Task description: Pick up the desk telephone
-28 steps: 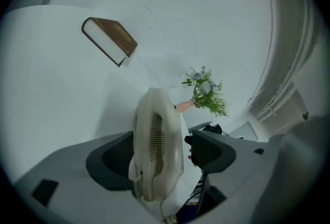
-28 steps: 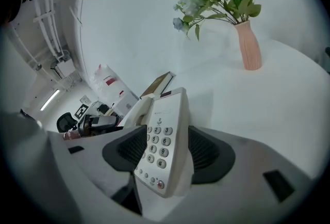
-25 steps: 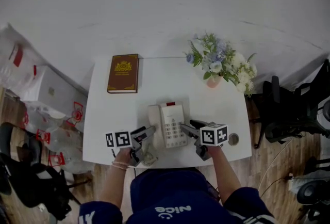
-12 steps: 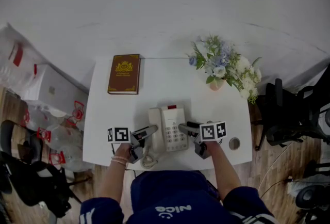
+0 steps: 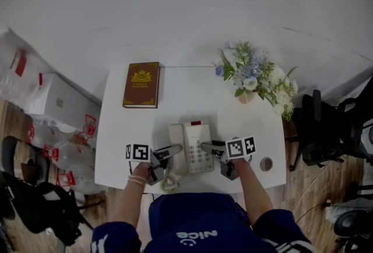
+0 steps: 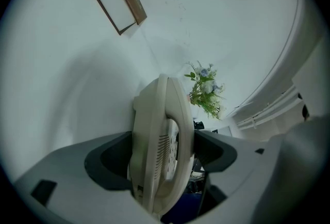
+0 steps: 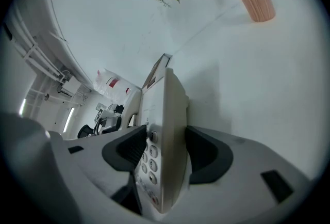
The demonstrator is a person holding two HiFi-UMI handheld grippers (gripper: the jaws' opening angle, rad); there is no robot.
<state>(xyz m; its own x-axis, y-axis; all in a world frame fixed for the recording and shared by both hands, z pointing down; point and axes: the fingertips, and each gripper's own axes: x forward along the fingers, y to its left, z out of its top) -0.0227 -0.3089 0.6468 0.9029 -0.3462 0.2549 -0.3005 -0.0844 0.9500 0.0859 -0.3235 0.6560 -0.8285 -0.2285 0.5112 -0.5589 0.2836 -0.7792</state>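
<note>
A cream desk telephone (image 5: 192,142) with its handset on the left lies near the front edge of the white table (image 5: 180,100). My left gripper (image 5: 173,149) is shut on the handset side, and my right gripper (image 5: 206,146) is shut on the keypad side. In the left gripper view the telephone (image 6: 154,109) stands edge-on between the dark pads of that gripper (image 6: 162,153). In the right gripper view the keypad edge of the telephone (image 7: 170,99) fills the gap of that gripper (image 7: 162,148). I cannot tell whether the telephone is off the table.
A brown book (image 5: 141,84) lies at the table's back left. A pink vase of flowers (image 5: 255,78) stands at the back right, and a small round object (image 5: 266,163) sits at the front right. The phone's coiled cord (image 5: 169,182) hangs at the front edge. Chairs and bags stand around the table.
Both grippers have stayed on the telephone's two sides. The left one has slid a little to the right. The telephone sits slightly lower in the view.
</note>
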